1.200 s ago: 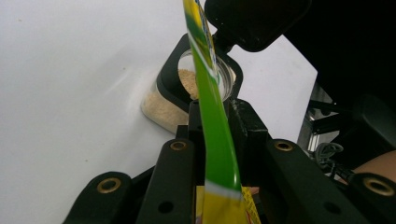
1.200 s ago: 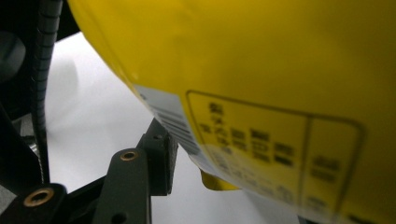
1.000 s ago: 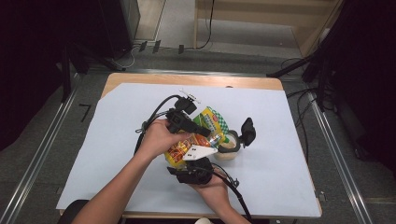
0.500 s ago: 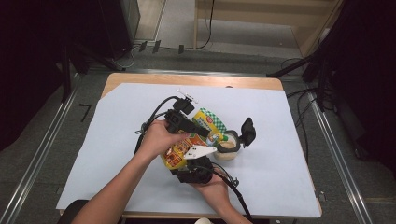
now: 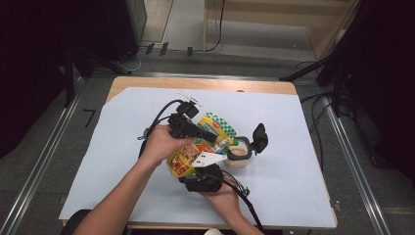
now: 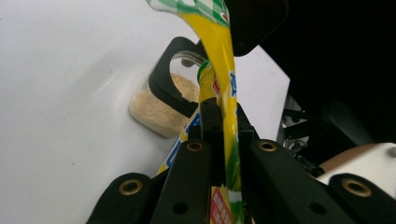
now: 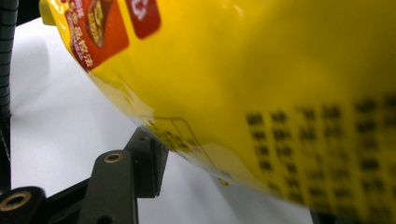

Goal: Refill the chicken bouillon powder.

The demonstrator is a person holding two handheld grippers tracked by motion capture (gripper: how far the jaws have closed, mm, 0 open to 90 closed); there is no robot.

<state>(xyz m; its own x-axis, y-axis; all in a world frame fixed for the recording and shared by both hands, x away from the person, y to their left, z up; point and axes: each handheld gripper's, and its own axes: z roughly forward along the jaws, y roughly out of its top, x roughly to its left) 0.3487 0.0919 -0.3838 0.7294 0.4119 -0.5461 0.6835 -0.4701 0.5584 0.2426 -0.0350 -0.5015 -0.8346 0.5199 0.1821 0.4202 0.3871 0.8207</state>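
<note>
High view, yellow pouch (image 5: 195,149) tilted, mouth toward jar (image 5: 238,155)

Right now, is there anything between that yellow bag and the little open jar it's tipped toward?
Nothing visible. The yellow pouch, pinched by the left tongs, hangs just above the open jar of pale granules; its flip lid is swung back, clear of the mouth.

Yellow pouch (image 7: 261,88), black tongs (image 7: 140,163) beneath, white table (image 7: 60,126)

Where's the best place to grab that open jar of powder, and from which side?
Take the jar by its clear body below the black collar, coming from the person's side. Its lid hangs open on the far right and the pouch crowds its left.
</note>
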